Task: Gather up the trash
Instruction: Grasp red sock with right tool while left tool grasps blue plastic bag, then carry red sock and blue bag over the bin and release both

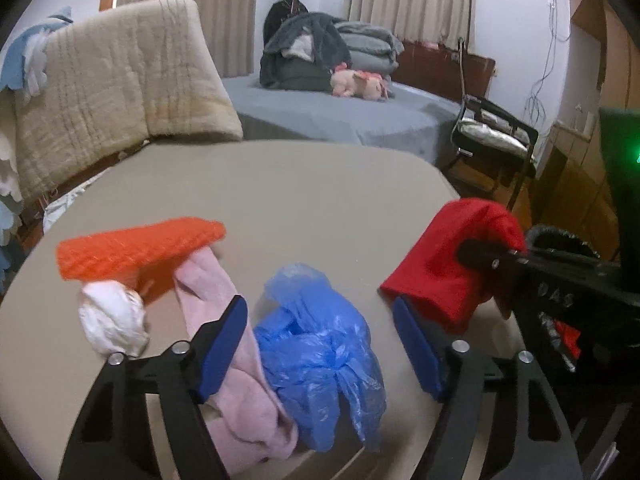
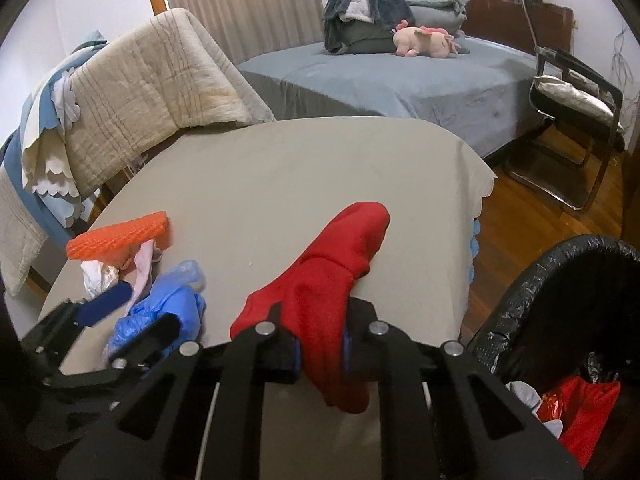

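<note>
Right tool (image 2: pixel 320 354) grips red cloth (image 2: pixel 324 280); left tool (image 1: pixel 320 340) straddles blue bag (image 1: pixel 320 356).

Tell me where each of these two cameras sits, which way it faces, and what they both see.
Left wrist: on the left gripper, looking along its open fingers at the blue plastic bag on the table.
Right wrist: on the right gripper, shut on the red cloth, bin to the right.
Shared: table, blue bag, red cloth, orange cloth, bed.
</note>
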{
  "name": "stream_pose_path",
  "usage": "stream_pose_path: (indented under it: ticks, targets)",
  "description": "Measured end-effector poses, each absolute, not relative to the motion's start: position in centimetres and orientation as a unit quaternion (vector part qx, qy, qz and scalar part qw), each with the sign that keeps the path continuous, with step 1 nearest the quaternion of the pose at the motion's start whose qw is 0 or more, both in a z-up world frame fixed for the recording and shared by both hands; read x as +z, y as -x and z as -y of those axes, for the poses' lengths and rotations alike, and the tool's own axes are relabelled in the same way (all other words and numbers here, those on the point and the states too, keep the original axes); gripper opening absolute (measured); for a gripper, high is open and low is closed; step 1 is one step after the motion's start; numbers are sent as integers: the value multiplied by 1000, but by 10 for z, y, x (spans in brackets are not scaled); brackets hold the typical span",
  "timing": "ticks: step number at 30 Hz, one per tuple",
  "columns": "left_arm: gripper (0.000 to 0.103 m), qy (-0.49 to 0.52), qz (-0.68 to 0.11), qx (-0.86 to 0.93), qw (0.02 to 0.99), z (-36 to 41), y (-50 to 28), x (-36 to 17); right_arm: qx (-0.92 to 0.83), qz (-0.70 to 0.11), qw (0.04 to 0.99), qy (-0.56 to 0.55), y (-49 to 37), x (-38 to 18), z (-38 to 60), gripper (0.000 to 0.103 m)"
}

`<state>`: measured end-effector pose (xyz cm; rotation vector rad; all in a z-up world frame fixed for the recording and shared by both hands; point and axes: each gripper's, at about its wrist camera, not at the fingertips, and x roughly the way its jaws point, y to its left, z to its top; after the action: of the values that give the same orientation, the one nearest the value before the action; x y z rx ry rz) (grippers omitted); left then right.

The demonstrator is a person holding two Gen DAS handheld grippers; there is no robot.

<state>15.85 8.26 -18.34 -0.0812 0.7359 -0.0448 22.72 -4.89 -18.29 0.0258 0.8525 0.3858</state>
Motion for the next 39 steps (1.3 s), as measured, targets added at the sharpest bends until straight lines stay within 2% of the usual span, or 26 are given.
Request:
stream_pose_path:
  ticks: [3,5,7,13,21,39]
  targets:
    - [70,36,-372,-18,927,-79,-163,-190,185,-413,892,-15,-227,-183,49,13]
    - [65,37,-377,-15,925,-79,-165,-191,185,-413,891,-15,-226,-184,49,13]
    - [52,36,-385,-13,922,-80,-169,-193,183,-415,891,-18,-226,-185,50,13]
    - [34,34,-373,-14,927,-78,-167,-185,183,-416,891,-20,-224,-185,51,13]
    - [29,51,-326,-25,944,-79,-153,-148,186,-398,898,-28,-216,-168,58,13]
    - [28,57,-273,-44,959,-59,-129,-79,196,-337,920,-42,-177,-89,88,13]
